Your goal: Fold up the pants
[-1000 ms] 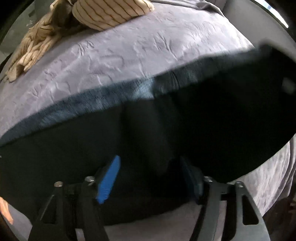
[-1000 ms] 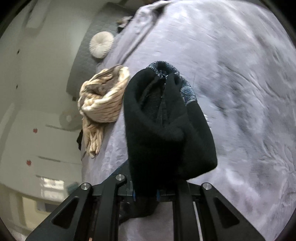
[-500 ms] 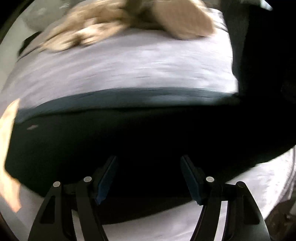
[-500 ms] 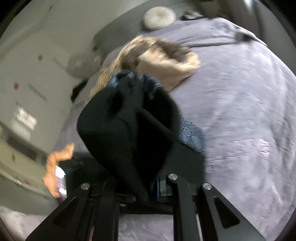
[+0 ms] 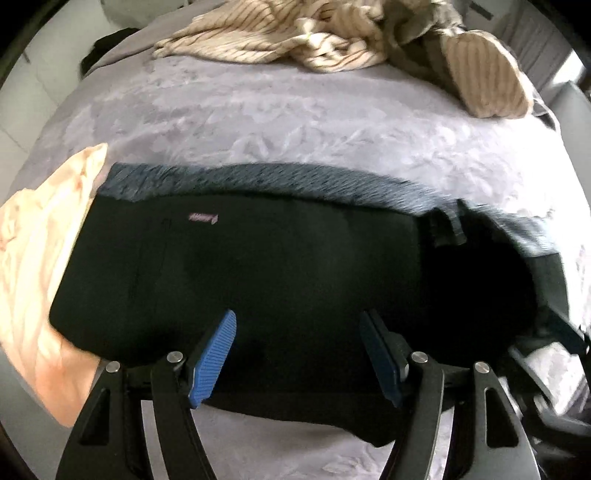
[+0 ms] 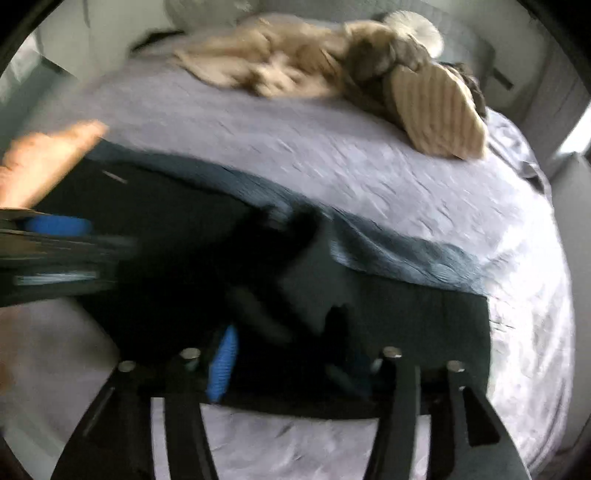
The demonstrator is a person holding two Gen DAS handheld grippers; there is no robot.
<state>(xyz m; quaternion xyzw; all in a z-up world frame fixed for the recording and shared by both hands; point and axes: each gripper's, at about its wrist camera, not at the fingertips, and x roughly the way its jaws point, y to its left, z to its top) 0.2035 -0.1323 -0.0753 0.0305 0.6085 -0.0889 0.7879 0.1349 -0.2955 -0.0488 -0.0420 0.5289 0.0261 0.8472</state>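
Left wrist view: one black pants, one striped garment, both tools opening, empty.

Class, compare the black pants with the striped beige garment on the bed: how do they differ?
The black pants are dark and plain; the striped beige garment is pale with thin stripes. The pants lie spread flat near the grippers; the beige garment is crumpled in a heap at the far end. Both rest on the grey bedspread.
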